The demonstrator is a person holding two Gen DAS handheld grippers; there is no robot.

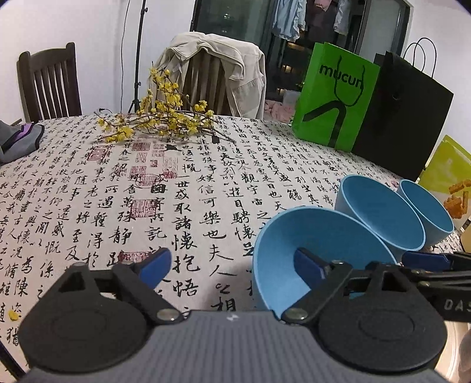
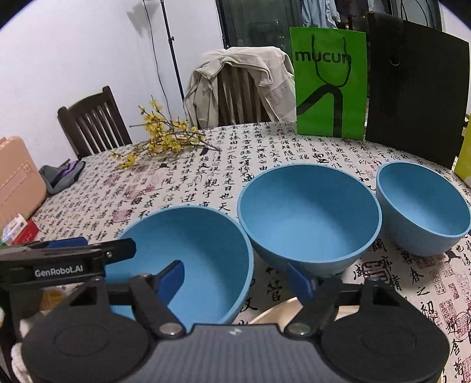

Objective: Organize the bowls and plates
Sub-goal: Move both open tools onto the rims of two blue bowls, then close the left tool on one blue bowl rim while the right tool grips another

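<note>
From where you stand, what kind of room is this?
Most likely a home dining room: a table under a calligraphy-print cloth, wooden chairs around it with a jacket over one, and laundry hanging behind the glass door.

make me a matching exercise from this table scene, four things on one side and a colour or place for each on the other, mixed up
Things:
1. paper bag with lettering
2. jacket
3. flowering branches
4. three bowls

Colour or place:
A. blue, in a row on the tablecloth
B. yellow, lying on the tablecloth
C. green, standing at the table's far edge
D. beige, draped over a chair back

Pairs: 1-C, 2-D, 3-B, 4-A
</note>
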